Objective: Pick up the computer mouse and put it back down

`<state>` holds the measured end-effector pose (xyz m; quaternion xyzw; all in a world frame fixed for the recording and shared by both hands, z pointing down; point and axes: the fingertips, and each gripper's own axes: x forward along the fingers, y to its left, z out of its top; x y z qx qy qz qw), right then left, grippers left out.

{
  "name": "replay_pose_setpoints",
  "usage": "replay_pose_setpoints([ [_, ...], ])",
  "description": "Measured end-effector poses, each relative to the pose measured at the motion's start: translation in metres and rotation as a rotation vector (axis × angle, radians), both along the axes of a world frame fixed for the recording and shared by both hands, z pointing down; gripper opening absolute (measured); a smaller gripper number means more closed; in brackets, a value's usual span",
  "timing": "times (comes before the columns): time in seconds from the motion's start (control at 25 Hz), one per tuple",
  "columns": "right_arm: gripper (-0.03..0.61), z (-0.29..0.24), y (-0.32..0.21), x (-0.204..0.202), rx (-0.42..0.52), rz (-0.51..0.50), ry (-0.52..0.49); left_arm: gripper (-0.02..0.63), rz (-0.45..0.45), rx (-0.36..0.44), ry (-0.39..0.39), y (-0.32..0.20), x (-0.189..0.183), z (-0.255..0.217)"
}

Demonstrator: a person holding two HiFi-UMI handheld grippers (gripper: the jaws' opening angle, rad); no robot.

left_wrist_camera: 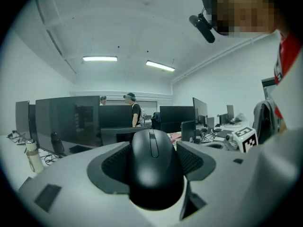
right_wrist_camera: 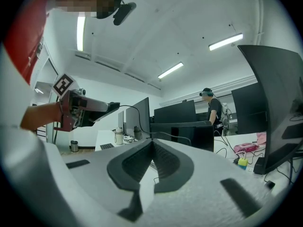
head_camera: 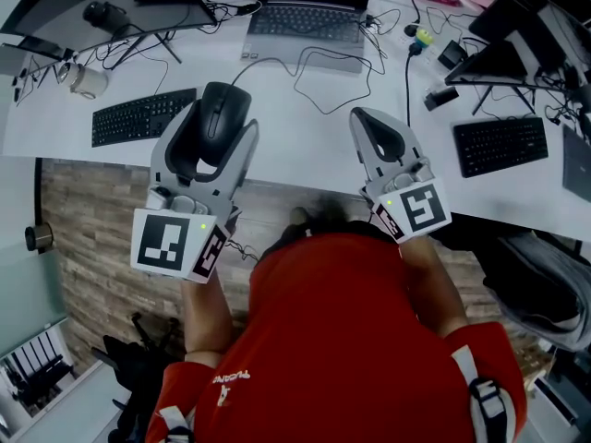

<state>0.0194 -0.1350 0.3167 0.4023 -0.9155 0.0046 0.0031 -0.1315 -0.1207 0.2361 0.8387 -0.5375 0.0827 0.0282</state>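
1. White surface (head_camera: 305,146): both grippers are above its front edge.
2. Left gripper (head_camera: 220,125) is clamped on the mouse; right gripper (head_camera: 369,125) has its jaws together, empty.
3. Black computer mouse (head_camera: 222,107) seems already lifted; putting it down remains.

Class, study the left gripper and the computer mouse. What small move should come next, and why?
Probably lower the left gripper straight down toward the white desk. Its jaws are clamped on the computer mouse, which seems to be held off the surface, so setting it down is what remains. The right gripper is shut and empty.
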Motion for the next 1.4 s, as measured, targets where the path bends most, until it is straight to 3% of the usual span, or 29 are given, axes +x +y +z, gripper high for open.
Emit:
replay_pose_setpoints([
  [0.48, 0.004, 0.003, 0.003, -0.002, -0.009, 0.007, 0.005, 0.304, 0.003, -0.070, 0.002, -0.009, -0.006, 0.052],
  [1.4, 0.003, 0.021, -0.005, -0.004, -0.050, 0.054, 0.049, 0.304, 0.041, -0.428, -0.071, -0.050, 0.002, 0.234],
])
